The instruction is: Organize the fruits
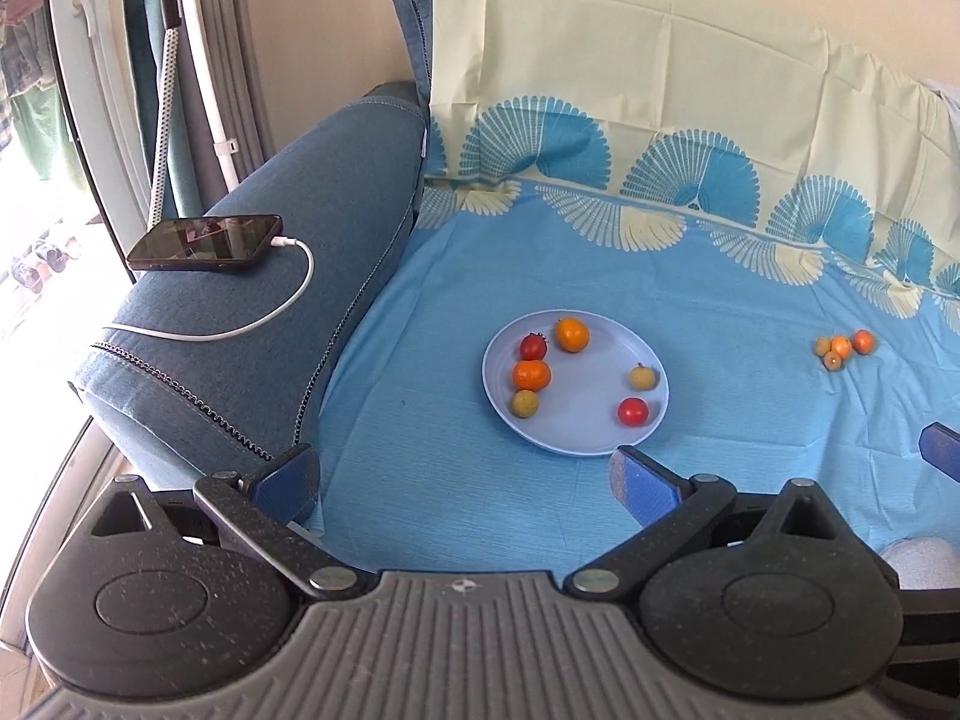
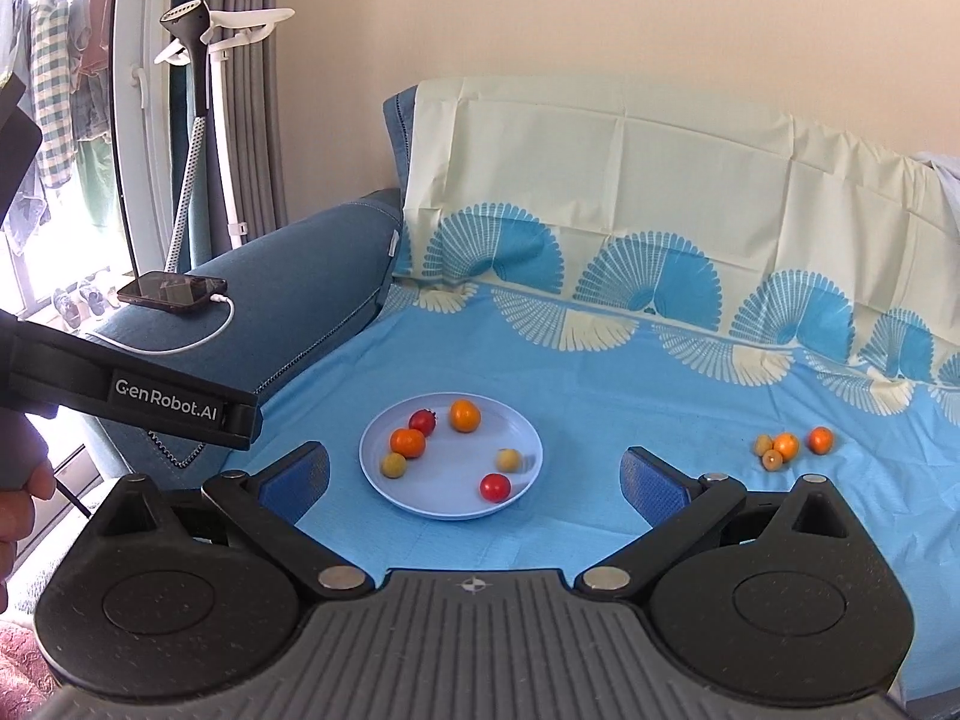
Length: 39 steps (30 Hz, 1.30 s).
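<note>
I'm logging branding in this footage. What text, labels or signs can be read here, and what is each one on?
"GenRobot.AI": white lettering on the black body of the left gripper, seen in the right wrist view.
The phone screen shows only reflections, with no readable text.
A small crosshair mark, not text, sits on each gripper's grey base.

In my left view, my right claw [image 1: 942,450] shows only as a blue tip cut off by the right edge, so I cannot tell how its jaws stand there. The small fruits [image 1: 843,347] off the plate crowd together, too small for me to tell their kinds. In my right view, my hand [image 2: 21,498] is cut by the left edge. One yellow fruit [image 2: 510,459] on the plate is smeared by blur.
</note>
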Motion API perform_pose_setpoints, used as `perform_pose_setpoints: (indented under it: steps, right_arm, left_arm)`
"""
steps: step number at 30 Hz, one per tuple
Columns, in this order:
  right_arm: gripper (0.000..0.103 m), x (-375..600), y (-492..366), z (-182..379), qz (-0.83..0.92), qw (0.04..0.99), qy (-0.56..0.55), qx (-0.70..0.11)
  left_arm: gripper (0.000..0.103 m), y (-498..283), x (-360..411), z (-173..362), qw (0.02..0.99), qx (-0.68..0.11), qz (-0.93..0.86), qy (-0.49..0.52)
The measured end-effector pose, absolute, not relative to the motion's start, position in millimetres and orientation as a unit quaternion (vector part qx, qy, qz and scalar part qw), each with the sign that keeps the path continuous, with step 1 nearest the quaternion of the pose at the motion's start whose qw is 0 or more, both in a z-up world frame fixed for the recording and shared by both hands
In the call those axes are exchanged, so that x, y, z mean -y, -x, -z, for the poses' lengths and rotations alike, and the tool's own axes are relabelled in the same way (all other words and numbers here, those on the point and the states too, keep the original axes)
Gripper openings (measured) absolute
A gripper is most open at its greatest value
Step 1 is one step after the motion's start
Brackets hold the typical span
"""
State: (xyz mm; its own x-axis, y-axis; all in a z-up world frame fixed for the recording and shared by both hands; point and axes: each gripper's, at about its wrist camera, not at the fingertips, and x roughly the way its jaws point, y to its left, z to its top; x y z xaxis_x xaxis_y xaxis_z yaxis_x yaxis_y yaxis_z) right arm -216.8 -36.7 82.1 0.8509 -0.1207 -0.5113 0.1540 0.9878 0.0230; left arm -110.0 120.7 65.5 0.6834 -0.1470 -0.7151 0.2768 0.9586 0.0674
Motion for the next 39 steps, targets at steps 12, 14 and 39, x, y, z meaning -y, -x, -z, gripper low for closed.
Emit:
perform_pose_setpoints:
  steps: [12,14,39]
  right_arm:
    - [0.102,32.4,213.0,-81.7,0.065,0.960,-0.020,-0.271]
    - [0.102,32.7,211.8,-80.8,0.064,0.959,-0.020,-0.274]
    - [0.102,52.7,182.5,-47.4,0.054,0.942,-0.055,-0.327]
  left_arm:
    - [0.103,107.5,-124.2,-63.6,0.912,-0.385,0.114,-0.078]
    - [0.103,106.2,-124.1,-61.9,0.911,-0.388,0.114,-0.078]
    - [0.103,67.5,-95.5,-28.9,0.889,-0.434,0.098,-0.107]
